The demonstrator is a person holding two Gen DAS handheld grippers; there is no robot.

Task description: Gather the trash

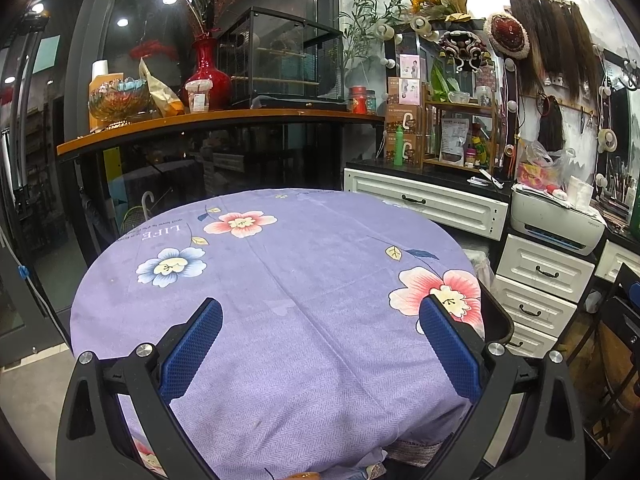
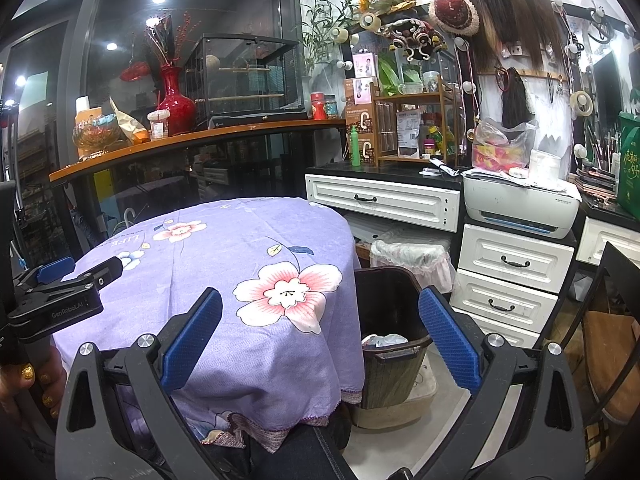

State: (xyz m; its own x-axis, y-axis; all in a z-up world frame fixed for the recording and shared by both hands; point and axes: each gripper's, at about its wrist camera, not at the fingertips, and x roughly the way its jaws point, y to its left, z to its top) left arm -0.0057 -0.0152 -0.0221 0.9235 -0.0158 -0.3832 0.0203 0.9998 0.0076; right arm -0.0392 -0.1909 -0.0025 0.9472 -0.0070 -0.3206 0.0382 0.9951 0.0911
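The round table under a purple flowered cloth (image 1: 300, 264) shows no loose trash on top. My left gripper (image 1: 320, 304) hovers open above its near edge, nothing between the blue pads. In the right wrist view my right gripper (image 2: 320, 294) is also open and holds nothing, near the table's (image 2: 224, 248) right side. Beside the table on the floor stands a dark trash bin (image 2: 400, 350) with crumpled white trash (image 2: 384, 340) inside. My left gripper (image 2: 86, 268) appears at the left edge, held by a hand (image 2: 28, 384) with gold nails.
White drawers (image 2: 508, 264) and a printer (image 2: 520, 208) stand right of the bin. A lace-covered container (image 2: 412, 260) sits behind the bin. A wooden counter (image 1: 220, 120) with a red vase (image 1: 208, 76) runs behind the table. A dark chair (image 2: 612, 320) is at far right.
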